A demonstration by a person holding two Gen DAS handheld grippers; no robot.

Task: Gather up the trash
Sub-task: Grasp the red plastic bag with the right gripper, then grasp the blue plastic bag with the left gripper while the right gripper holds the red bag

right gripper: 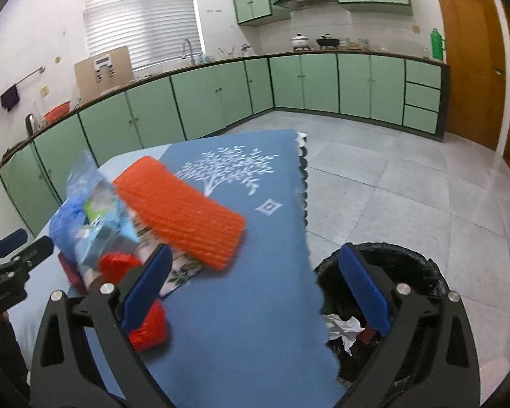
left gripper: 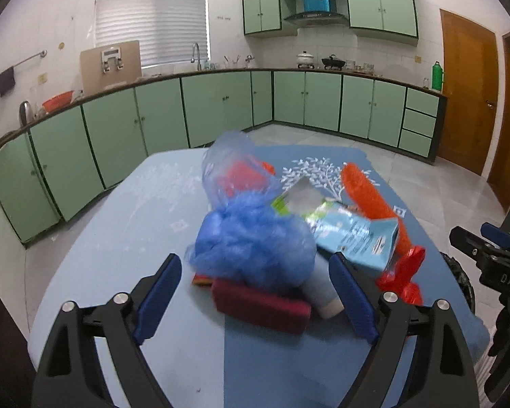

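Left gripper (left gripper: 255,292) jaws wide, empty, blue bag (left gripper: 255,238) just ahead; right gripper (right gripper: 255,289) wide, empty, bin (right gripper: 408,265) beneath.

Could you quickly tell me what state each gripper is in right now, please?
Left gripper: open, holding nothing, jaws either side of the trash pile.
Right gripper: open, empty, above the table edge.

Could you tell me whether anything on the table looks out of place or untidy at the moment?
Yes: a loose heap of trash sits on the table, with a blue bag, a carton and orange netting overlapping. The bin beside the table holds crumpled paper.
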